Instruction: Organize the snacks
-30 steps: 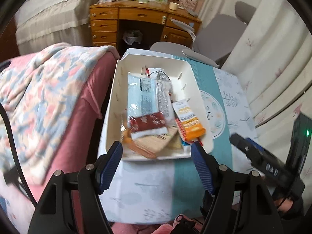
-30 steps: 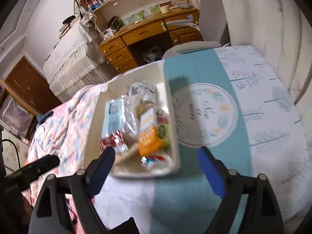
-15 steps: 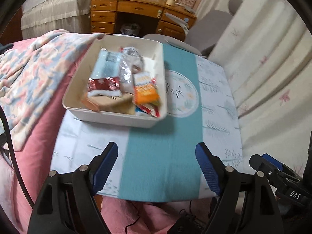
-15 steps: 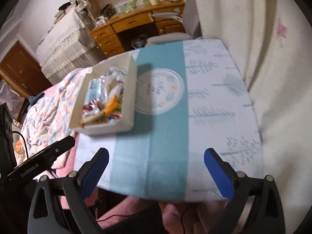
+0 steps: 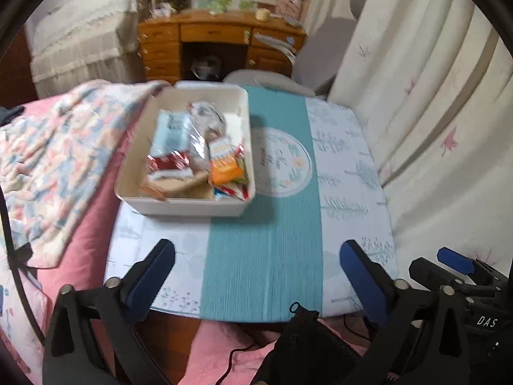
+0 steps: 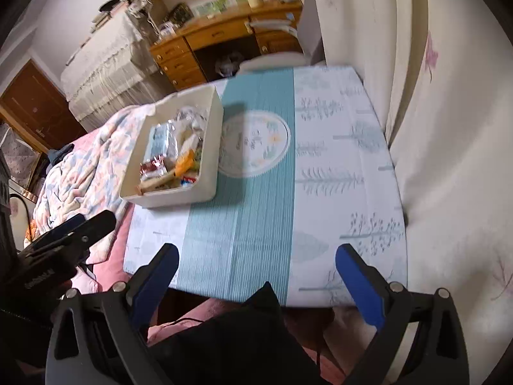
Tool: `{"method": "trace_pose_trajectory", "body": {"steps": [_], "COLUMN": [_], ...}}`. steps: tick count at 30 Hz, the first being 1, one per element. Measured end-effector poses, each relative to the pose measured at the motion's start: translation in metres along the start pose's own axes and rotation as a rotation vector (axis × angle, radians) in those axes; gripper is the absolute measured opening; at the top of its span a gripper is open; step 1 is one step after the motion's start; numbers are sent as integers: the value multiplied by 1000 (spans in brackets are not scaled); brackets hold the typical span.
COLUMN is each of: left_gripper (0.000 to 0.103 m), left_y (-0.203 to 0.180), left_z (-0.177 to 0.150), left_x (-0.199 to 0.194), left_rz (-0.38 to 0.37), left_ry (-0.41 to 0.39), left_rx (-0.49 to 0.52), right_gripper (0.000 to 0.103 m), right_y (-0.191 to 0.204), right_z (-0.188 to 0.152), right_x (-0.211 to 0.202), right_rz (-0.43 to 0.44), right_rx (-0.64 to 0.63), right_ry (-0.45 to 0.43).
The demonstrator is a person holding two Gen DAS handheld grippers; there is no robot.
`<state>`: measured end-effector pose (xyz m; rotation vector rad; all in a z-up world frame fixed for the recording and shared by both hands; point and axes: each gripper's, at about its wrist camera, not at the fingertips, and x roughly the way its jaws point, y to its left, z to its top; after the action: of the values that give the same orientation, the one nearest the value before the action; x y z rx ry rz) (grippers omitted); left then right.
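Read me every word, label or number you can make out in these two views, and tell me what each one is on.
"DAS": white letters on the black body of the right claw, seen in the left wrist view.
Left claw body label: white print, too blurred.
Snack wrappers in the white bin: print blurred, unreadable.
Round emblem on the tablecloth: script too blurred.

We see a cream-white bin (image 5: 187, 207) holding snack packets: one pale blue (image 5: 170, 134), one red and white (image 5: 168, 163), one orange (image 5: 224, 163), one clear and silvery (image 5: 205, 115). The worktop's cloth (image 5: 346, 173) is white with grey-blue trees, crossed by a teal ribbed stripe (image 5: 266, 256) bearing a white round emblem (image 5: 282, 163) with small flowers. The blanket (image 5: 48, 154) is a pink, blue and cream floral. The tongs (image 5: 256, 276) are black with blue pads (image 5: 360, 269). The desk (image 5: 218, 32) is honey-brown wood; the curtain (image 5: 433, 96) is cream with pink leaves.
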<state>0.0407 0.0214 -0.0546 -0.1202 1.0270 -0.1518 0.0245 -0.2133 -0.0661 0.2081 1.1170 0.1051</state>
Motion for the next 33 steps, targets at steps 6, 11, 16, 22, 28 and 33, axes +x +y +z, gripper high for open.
{"method": "trace_pose_trajectory", "body": {"steps": [6, 11, 16, 22, 28, 33], "left_gripper": [103, 103, 103, 103, 103, 103], "left_y": [-12, -21, -27, -31, -34, -35], "left_z": [-3, -9, -9, -12, -16, -17], "left_x": [-15, -13, -6, 0, 6, 7], "left_rz": [76, 148, 162, 160, 156, 153], "left_ry": [-95, -100, -73, -48, -28, -25], "left_rx": [0, 15, 46, 59, 63, 65], "right_gripper": [103, 103, 103, 103, 103, 103], "right_y": [6, 6, 5, 1, -2, -8], "right_z": [0, -6, -12, -14, -16, -18], "right_x": [-5, -6, -10, -10, -7, -2], "right_rz": [0, -7, -14, -26, -32, -30], "right_rx": [-37, -47, -41, -22, -15, 1], "right_ry": [-69, -85, -106, -93, -70, -47]}}
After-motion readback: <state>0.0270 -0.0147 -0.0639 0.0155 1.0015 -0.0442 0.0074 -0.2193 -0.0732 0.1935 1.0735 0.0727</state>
